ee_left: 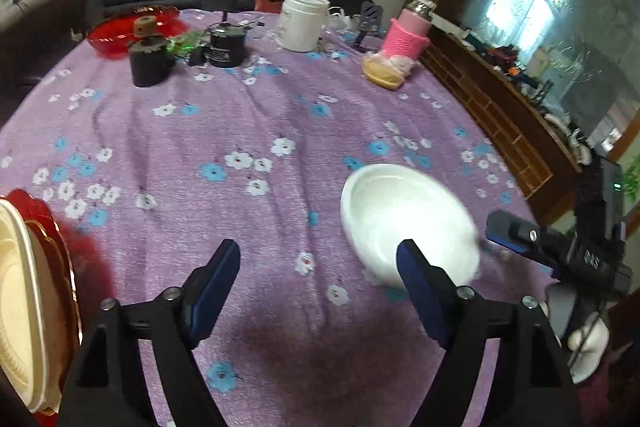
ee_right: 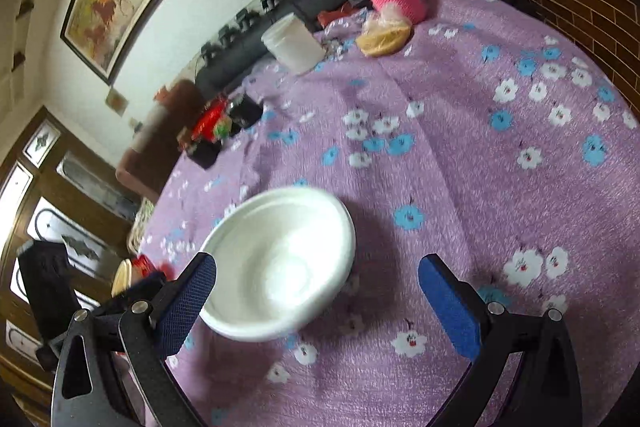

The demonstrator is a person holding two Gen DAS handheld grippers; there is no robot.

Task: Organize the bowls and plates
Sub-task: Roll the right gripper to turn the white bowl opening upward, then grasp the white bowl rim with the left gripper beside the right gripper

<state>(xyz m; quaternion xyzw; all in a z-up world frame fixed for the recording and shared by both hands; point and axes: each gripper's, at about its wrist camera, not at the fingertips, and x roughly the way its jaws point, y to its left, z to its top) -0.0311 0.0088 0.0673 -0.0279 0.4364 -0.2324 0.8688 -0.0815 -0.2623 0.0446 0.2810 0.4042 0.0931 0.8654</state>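
Near the right edge of the table (ee_left: 280, 99), seen from the left wrist: bowl (ee_left: 408, 227), white, rim up, blurred. Well apart from it, at the left edge, cream plate (ee_left: 16, 287) stacked on red plate (ee_left: 60, 239).

Left gripper (ee_left: 320, 279): spread wide over bare cloth, nothing between the jaws, right finger crossing in front of the bowl's near wall; cannot tell whether touching.

Right gripper (ee_right: 319, 261): also spread wide, gripping nothing. Bowl (ee_right: 280, 263) toward its left finger, that pad just beside or against the rim, the other pad well clear.

Risks, as judged from here:
- Closing off-centre likely to push the bowl sideways rather than pinch it; light bowl, likely to skid on cloth or tip onto its rim.
- Both grippers close to the same bowl; likely to collide if both go for it.
- Bowl close to the table's right edge; a nudge outward could send it off.
- Thin-rim pinch likely to let it swing or slip during a carry across to the plates.
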